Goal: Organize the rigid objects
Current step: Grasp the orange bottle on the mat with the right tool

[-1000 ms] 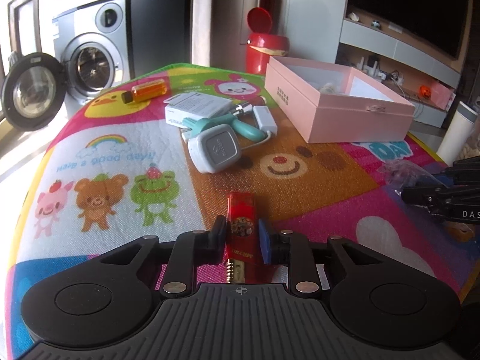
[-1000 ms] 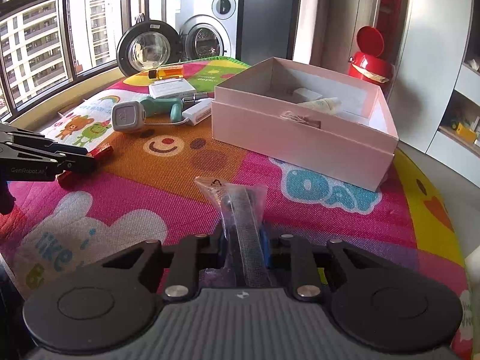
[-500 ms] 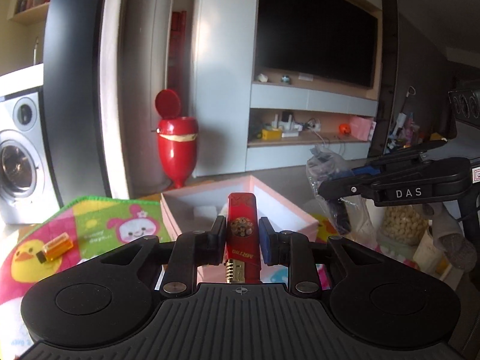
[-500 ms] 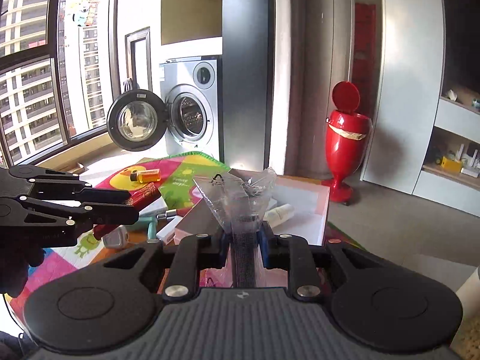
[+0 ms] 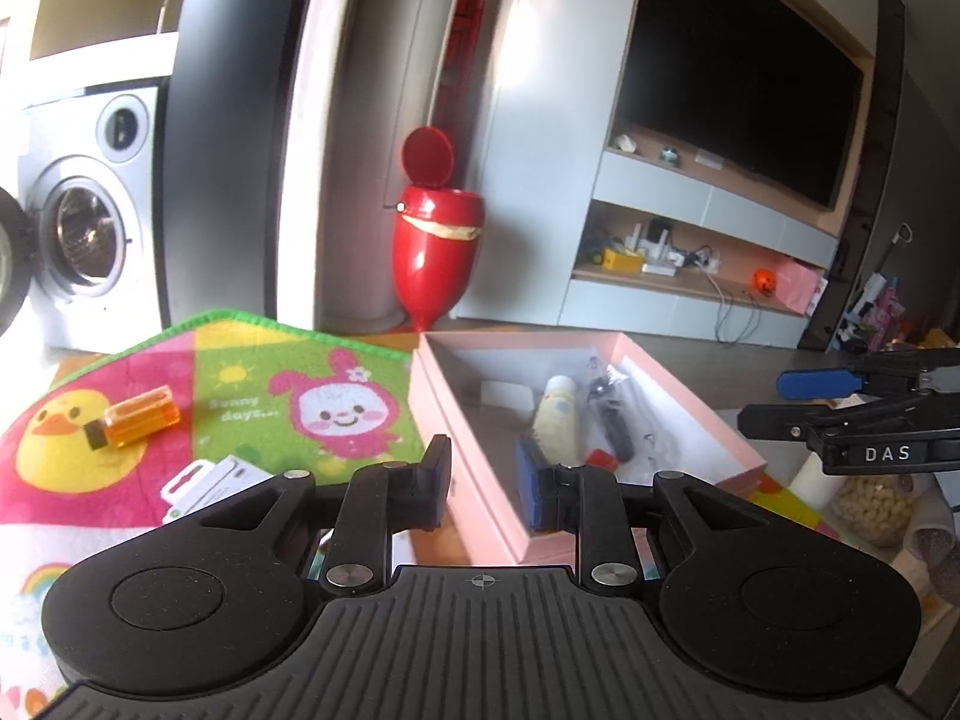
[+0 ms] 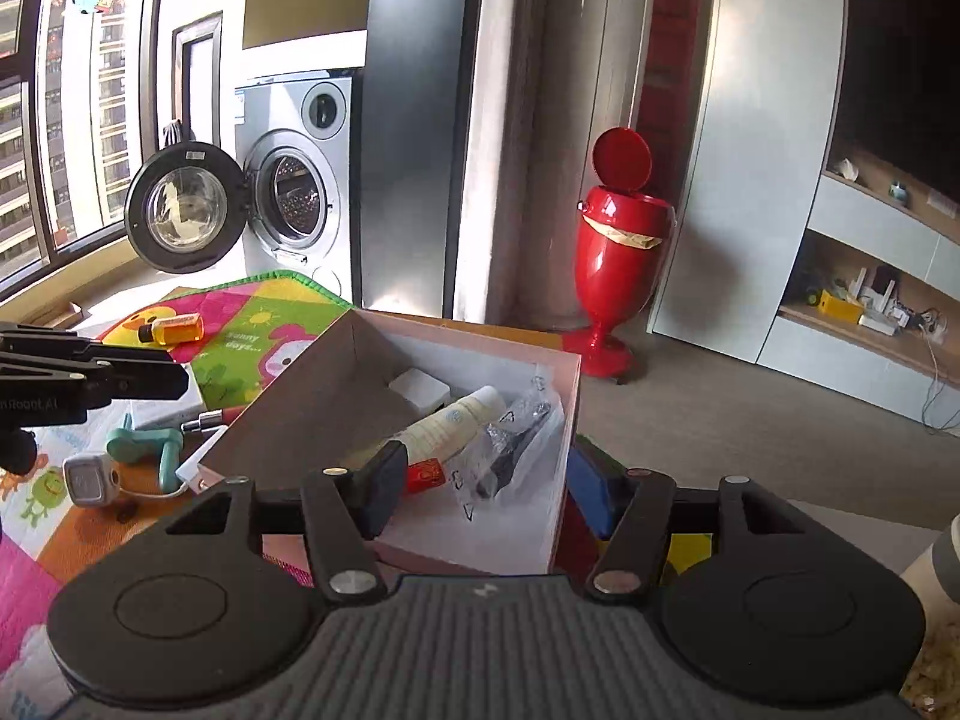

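"DAS" stands on the right gripper (image 5: pixel 822 402), and "Sunny days..." on the play mat (image 5: pixel 240 384)

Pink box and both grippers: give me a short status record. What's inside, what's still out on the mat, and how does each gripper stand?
box: pink box, lid off, on the play mat
in box: cream tube, clear bag with a dark item, red lighter, white block
on mat: orange bottle, teal tool, grey device
left gripper: open, empty
right gripper: jaws just opened, empty, above box
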